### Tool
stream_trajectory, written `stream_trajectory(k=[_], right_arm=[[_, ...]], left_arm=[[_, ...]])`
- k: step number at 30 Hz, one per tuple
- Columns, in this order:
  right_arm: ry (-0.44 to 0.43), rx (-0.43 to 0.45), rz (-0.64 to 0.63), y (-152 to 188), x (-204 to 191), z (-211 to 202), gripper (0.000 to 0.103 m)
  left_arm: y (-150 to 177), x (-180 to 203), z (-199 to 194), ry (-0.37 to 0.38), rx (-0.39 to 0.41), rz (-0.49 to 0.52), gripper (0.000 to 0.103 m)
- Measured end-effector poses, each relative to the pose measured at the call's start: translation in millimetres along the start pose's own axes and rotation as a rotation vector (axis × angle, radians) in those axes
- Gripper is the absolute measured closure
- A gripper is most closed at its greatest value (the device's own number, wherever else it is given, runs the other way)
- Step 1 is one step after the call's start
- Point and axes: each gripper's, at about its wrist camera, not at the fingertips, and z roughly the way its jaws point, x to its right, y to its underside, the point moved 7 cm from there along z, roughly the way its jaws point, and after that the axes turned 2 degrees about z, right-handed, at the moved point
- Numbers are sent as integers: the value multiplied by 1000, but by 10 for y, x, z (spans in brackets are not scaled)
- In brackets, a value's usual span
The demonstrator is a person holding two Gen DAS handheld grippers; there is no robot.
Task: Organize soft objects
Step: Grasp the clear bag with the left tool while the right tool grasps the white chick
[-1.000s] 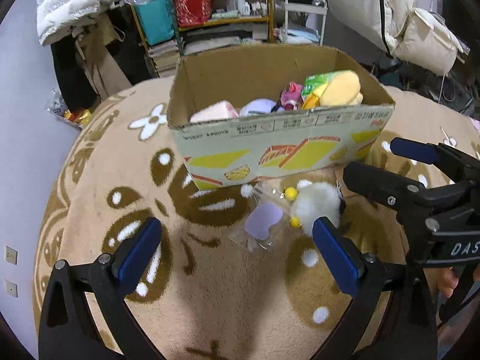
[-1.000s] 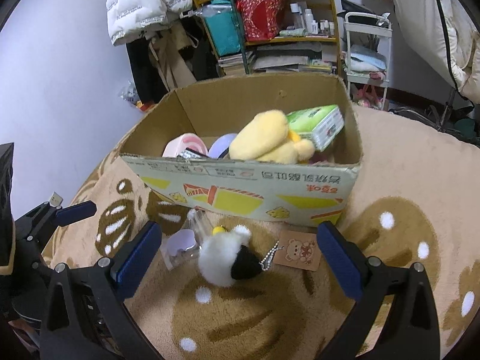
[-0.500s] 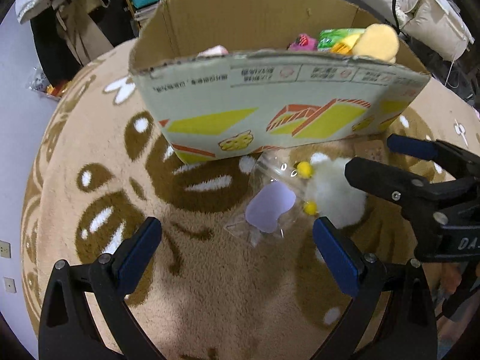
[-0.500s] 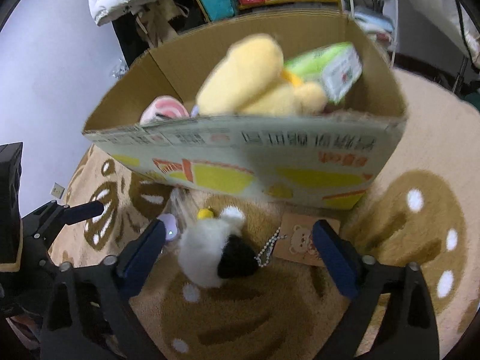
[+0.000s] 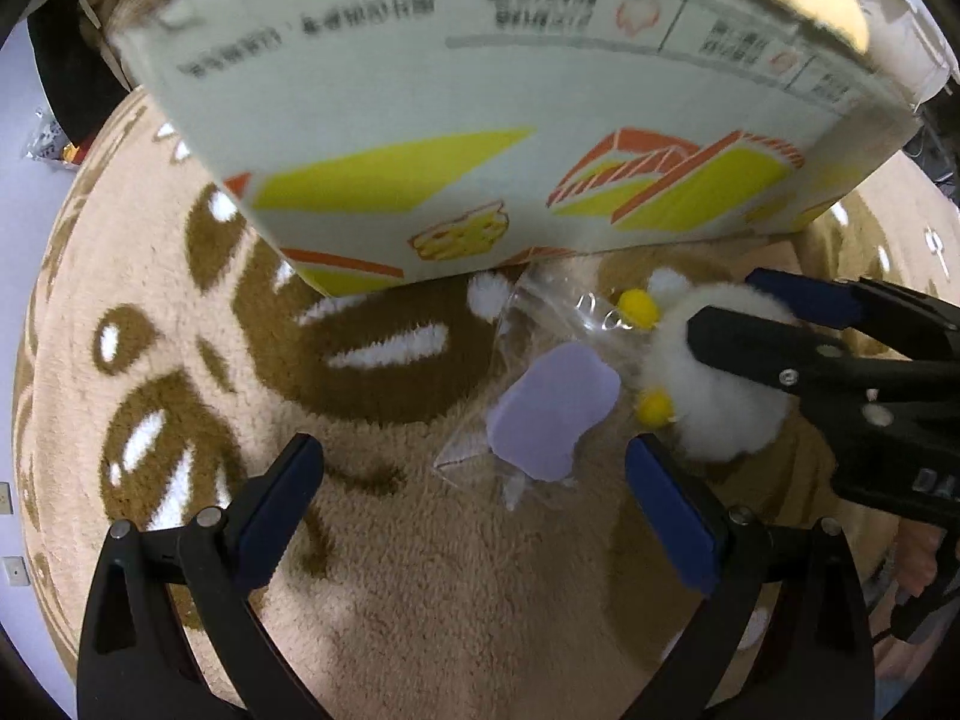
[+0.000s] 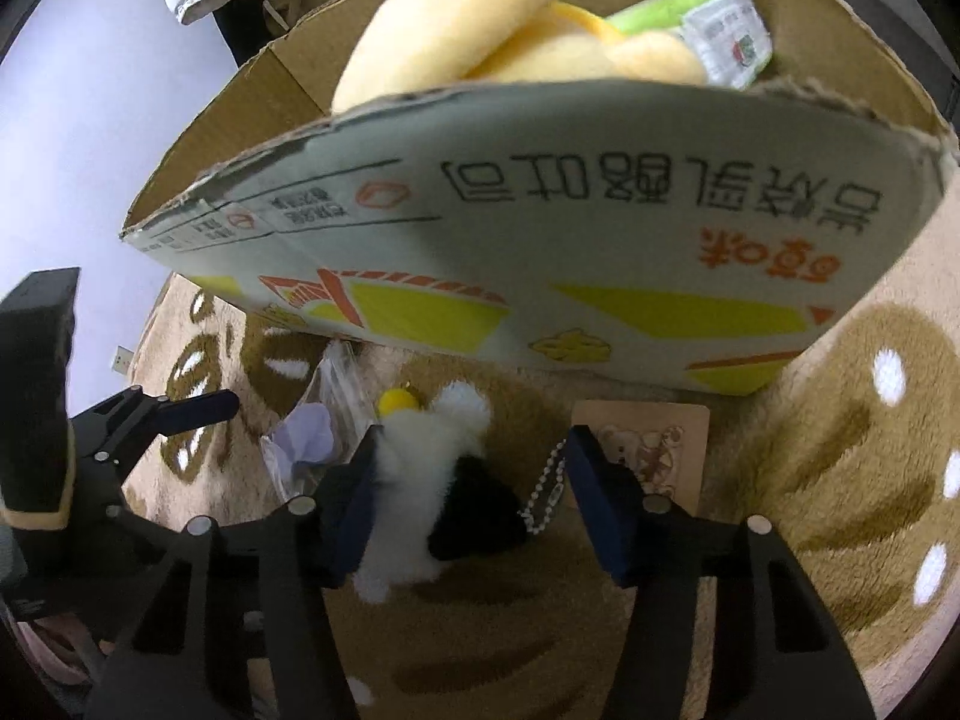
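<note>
Two grippers are working low over the rug [image 5: 420, 600], close against the printed front wall of the cardboard box [image 5: 480, 138]. Going from the left: the left gripper [image 5: 474, 516] is standing with its jaws wide apart and nothing between them, and the purple soft piece in its clear bag [image 5: 552, 408] is lying on the rug just ahead of it, toward its right finger, near the foot of the box wall. Next to the right, touching that bag, the white fluffy toy [image 6: 420, 480] with its black patch and bead chain is lying at the same wall, its long axis running roughly along the fingers. The right gripper [image 6: 471, 492] is straddling this toy, jaws parted, the left pad against the fur and the right pad still clear of it. Judgement: the right gripper is the nearer one for the toy; closing calls for little further travel. A bear card [image 6: 648, 444] is lying beyond the right finger.
</note>
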Motion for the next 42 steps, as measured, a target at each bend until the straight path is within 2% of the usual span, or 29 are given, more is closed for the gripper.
stream_trajectory(k=[4, 9, 18, 24, 29, 33, 36, 42], right_arm=[[1, 9, -16, 15, -33, -52, 43], [-28, -15, -59, 85, -201, -15, 60], [-52, -49, -22, 92, -165, 86, 60], [-51, -63, -25, 94, -180, 134, 59], [-37, -61, -24, 88, -177, 181, 59], [-38, -70, -23, 109, -133, 176, 60], [-36, -71, -29, 126, -143, 171, 61], [-26, -59, -66, 153, -229, 164, 63]], left_arm=[[-44, 25, 51, -14, 7, 23, 3], [-94, 58, 54, -16, 23, 23, 3], [-82, 43, 125, -22, 58, 16, 6], [-134, 23, 156, -41, 93, 0, 13], [-117, 27, 84, -46, 105, -11, 27], [-76, 69, -16, -41, 117, -11, 46], [-55, 112, -67, -42, 125, -4, 55], [18, 135, -109, -55, 140, -8, 59]])
